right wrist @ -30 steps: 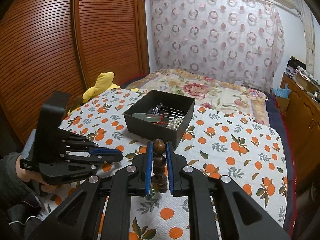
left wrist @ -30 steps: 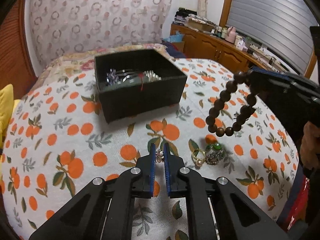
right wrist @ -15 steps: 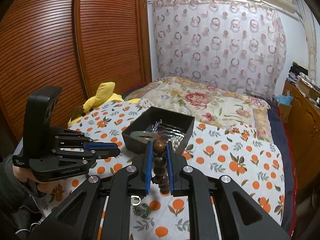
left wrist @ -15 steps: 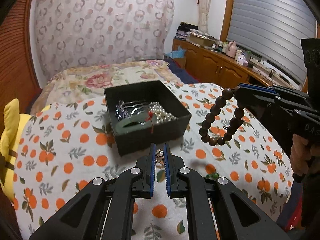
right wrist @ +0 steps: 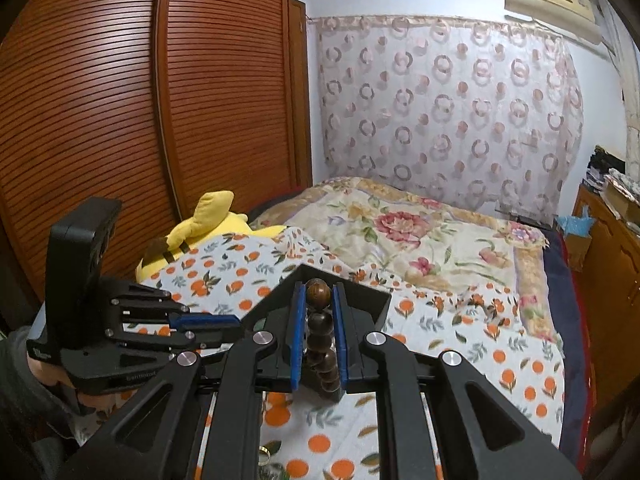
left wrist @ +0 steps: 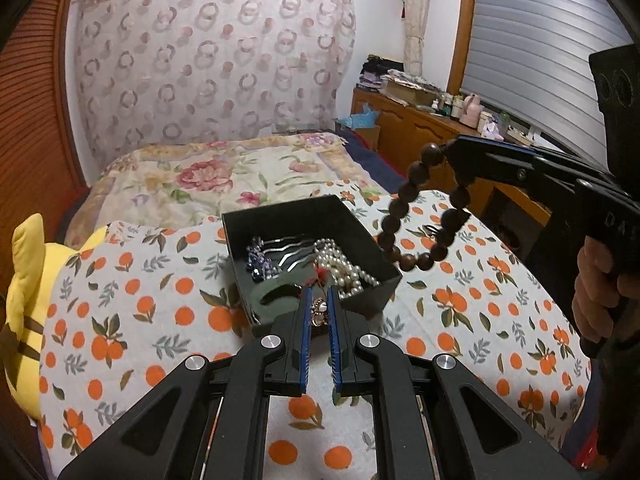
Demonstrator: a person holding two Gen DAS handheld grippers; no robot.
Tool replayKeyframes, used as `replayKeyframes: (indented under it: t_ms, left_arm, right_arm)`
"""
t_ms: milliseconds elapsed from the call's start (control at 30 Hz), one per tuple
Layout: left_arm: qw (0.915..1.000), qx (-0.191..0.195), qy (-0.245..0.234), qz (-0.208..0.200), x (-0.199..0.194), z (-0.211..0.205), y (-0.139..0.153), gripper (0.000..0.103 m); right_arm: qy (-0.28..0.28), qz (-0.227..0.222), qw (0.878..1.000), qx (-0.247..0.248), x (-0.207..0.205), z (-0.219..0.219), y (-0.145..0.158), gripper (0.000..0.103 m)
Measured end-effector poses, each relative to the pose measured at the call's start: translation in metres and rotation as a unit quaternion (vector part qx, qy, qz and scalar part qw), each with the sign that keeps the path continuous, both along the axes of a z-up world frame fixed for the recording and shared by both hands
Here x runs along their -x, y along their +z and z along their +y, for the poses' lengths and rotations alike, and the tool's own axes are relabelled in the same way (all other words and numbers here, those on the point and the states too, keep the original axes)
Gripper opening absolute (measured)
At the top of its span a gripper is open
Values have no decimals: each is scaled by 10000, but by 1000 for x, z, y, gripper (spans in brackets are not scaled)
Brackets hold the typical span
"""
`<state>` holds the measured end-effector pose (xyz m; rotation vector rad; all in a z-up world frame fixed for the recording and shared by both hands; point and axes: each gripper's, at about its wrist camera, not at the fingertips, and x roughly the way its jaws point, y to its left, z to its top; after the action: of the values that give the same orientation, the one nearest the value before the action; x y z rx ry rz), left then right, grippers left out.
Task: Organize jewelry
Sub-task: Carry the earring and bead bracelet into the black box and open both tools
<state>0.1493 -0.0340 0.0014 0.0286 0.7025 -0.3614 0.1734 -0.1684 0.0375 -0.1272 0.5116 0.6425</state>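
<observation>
Left gripper (left wrist: 319, 312): clamped on a small gold ring (left wrist: 319, 307), lower centre.
Right gripper (right wrist: 319, 300): clamped on a dark brown wooden bead bracelet (left wrist: 424, 216).
Black square jewelry box (left wrist: 386, 289): centre, beneath both.

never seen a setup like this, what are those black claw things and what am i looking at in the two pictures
They are hand-held grippers, one in each of a person's hands, each with a camera looking along its two fingers. So one picture looks out from the left gripper, the other from the right gripper. The left one pinches a small ring. The right one holds a brown bead bracelet, which hangs near an open black box on an orange-print cloth. The box already holds pearls and hairpins.
</observation>
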Motion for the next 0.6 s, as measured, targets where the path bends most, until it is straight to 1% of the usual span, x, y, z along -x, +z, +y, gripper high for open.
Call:
replayKeyframes:
  t_ms: [133, 600]
  left_arm:
    - [10000, 24, 49, 14, -8, 3, 2, 7]
    - [9998, 36, 178, 116, -50, 14, 5, 7]
  right_arm:
    - [58, 50, 10000, -22, -13, 4, 0, 15]
    - [160, 495, 9986, 87, -61, 19, -26, 15]
